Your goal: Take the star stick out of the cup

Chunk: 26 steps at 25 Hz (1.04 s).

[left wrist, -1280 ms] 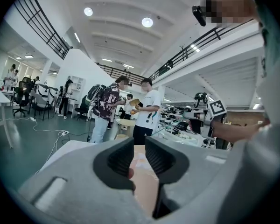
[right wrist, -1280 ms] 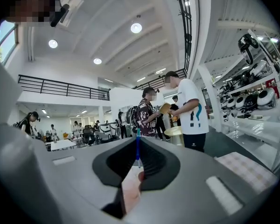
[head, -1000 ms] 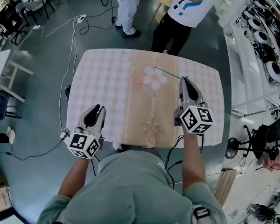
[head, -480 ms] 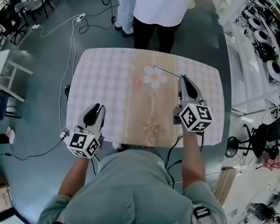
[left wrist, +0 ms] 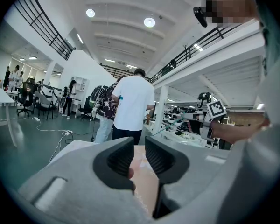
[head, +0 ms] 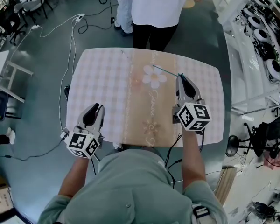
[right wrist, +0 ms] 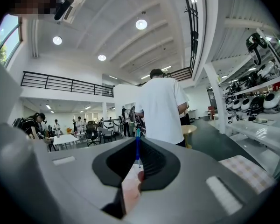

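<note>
My right gripper [head: 180, 76] hovers over the right half of the table, shut on a thin teal stick [head: 165, 70] that slants away to the upper left above the flower print. In the right gripper view the stick [right wrist: 137, 146] rises straight up from between the closed pads of the gripper [right wrist: 137, 164]. I cannot make out a star on it. No cup shows in any view. My left gripper [head: 97, 108] rests low near the table's front left edge; in its own view the left gripper [left wrist: 139, 154] has a narrow empty gap between the jaws.
The table [head: 102, 78] has a pale checked cloth with a beige centre strip and a white flower print [head: 154, 77]. A person in a white shirt [head: 163, 8] stands at the far edge. Cables [head: 74, 31] lie on the floor to the left; shelves [head: 266, 55] stand right.
My right gripper has drifted slightly left and away with the stick. The person in white has stepped in closer behind the table. The left gripper has not moved.
</note>
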Motion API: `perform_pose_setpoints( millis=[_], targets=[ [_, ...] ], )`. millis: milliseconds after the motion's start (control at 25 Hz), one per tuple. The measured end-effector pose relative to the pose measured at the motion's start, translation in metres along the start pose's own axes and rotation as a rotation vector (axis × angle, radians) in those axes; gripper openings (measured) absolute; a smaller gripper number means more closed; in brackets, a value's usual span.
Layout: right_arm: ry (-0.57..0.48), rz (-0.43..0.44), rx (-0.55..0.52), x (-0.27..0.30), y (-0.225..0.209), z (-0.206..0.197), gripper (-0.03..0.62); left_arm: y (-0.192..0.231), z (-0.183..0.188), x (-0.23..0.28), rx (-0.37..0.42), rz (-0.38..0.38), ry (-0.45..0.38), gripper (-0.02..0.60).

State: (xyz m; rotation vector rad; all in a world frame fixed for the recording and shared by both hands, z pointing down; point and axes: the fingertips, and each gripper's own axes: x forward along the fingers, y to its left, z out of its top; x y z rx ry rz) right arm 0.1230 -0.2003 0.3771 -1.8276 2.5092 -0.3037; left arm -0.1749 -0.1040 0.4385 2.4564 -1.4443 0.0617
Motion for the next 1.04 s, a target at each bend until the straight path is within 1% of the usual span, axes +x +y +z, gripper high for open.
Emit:
perform_pose_setpoints(
  millis=[280,480,1040],
  targets=[
    [-0.013,-0.010,-0.027,-0.0006,0.0007,0.0028,0.008,-0.0013,-0.0002,0.0021,0.001,-0.003,0.002,0.082],
    [-0.015,-0.012,-0.026,-0.0028,-0.0007,0.0083,0.008,-0.0042,0.0046,0.0023,0.002,-0.004,0.005,0.082],
    [-0.006,-0.007,-0.025,-0.0020,0.0035,0.0036,0.008,-0.0038,0.0046,-0.0019,0.013,-0.003,0.003,0.083]
  ],
)
